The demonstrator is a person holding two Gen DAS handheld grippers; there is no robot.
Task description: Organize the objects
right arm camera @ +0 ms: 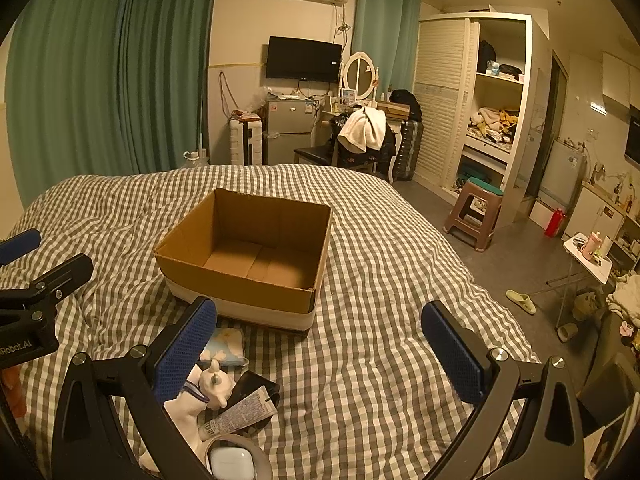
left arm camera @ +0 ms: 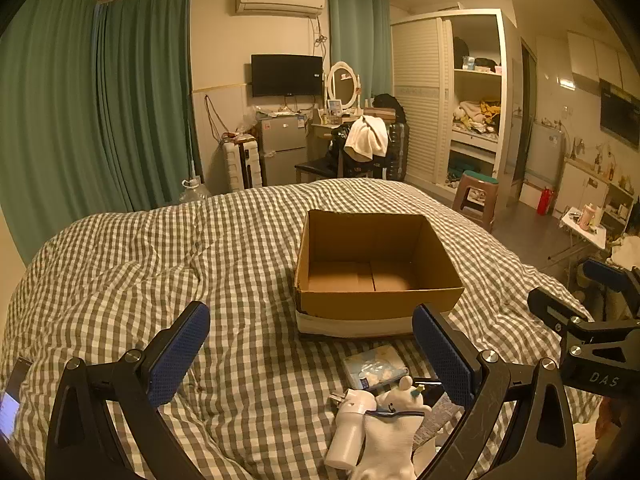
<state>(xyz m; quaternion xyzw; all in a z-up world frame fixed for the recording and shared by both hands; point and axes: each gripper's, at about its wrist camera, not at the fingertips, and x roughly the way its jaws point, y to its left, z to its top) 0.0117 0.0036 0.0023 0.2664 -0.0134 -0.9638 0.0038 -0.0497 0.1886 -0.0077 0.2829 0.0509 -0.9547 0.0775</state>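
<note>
An empty open cardboard box (left arm camera: 376, 280) sits on the checked duvet; it also shows in the right wrist view (right arm camera: 248, 256). In front of it lie a tissue pack (left arm camera: 374, 366), a white plug adapter (left arm camera: 350, 428) and a white plush toy (left arm camera: 394, 420). The right wrist view shows the tissue pack (right arm camera: 225, 345), the plush toy (right arm camera: 204, 396), a tube (right arm camera: 240, 410), a black case (right arm camera: 256, 386) and a white earbud case inside a tape roll (right arm camera: 232, 460). My left gripper (left arm camera: 312, 354) is open above the duvet, left of the items. My right gripper (right arm camera: 320, 350) is open, right of them.
The checked duvet (left arm camera: 140, 264) covers the whole bed. A phone (left arm camera: 10, 400) lies at the left edge. Beyond the bed stand a brown stool (right arm camera: 474, 216), a chair with a towel (right arm camera: 362, 130), a wardrobe (right arm camera: 480, 100) and a folding table (right arm camera: 588, 258).
</note>
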